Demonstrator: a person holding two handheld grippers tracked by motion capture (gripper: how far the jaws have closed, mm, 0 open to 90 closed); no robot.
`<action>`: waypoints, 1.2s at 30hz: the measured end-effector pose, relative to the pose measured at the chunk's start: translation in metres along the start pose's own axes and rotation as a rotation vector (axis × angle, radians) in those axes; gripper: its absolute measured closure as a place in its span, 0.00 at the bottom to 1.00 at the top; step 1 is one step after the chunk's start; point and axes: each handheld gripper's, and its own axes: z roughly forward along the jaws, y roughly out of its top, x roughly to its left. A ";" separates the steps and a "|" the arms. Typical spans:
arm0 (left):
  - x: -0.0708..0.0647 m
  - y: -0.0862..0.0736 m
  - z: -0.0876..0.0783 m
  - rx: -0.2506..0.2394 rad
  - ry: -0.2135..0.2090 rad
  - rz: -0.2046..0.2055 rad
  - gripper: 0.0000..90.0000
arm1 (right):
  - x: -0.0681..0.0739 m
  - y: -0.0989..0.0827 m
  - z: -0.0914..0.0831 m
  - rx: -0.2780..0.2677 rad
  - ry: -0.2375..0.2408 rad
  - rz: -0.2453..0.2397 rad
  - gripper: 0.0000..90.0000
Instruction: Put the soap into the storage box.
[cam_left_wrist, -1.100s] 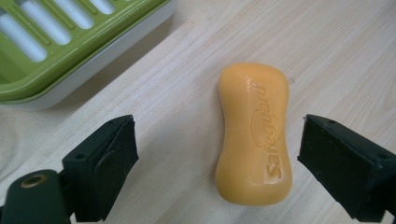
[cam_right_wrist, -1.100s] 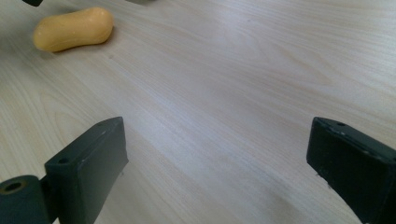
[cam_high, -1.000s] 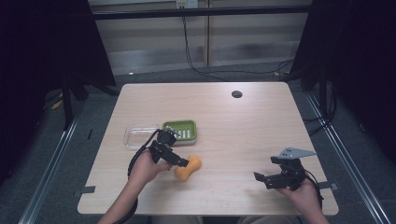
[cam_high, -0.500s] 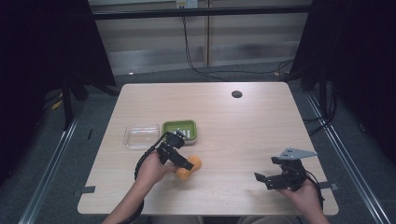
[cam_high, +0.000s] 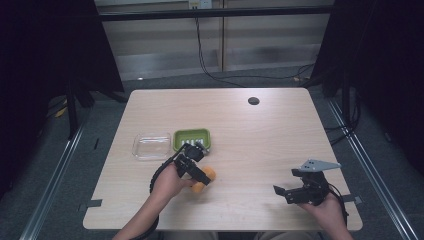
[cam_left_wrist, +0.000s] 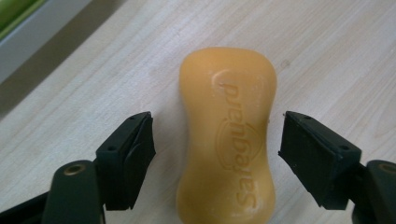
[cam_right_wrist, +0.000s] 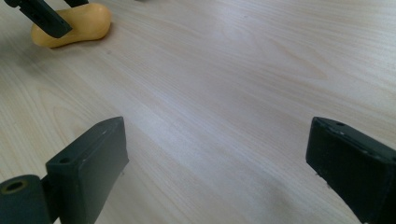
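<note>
2 claws work over the pale wooden worktop (cam_high: 260, 130). Nearest the person, the right claw (cam_high: 289, 192) hovers low at the front right with its jaws spread wide and nothing between them. The left claw (cam_high: 199, 175) sits at the front left, jaws spread on either side of an orange soap bar (cam_left_wrist: 226, 144) stamped "Safeguard"; a gap shows on each side, so neither jaw touches it. The bar lies flat on the wood. Just beyond it stand a green soap dish (cam_high: 192, 140) and, to its left, a clear plastic lid (cam_high: 151, 145). Far back lies 1 small dark round spot (cam_high: 254, 101).
</note>
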 end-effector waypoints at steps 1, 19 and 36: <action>-0.002 0.001 0.001 0.002 -0.002 0.005 0.31 | 0.000 0.000 0.000 0.001 0.000 0.002 0.06; -0.007 0.005 0.009 0.080 0.034 0.058 0.45 | -0.001 -0.001 -0.001 -0.004 0.002 0.003 0.06; -0.013 0.004 0.009 0.111 0.054 0.134 0.55 | -0.001 -0.001 -0.003 -0.003 0.003 0.004 0.07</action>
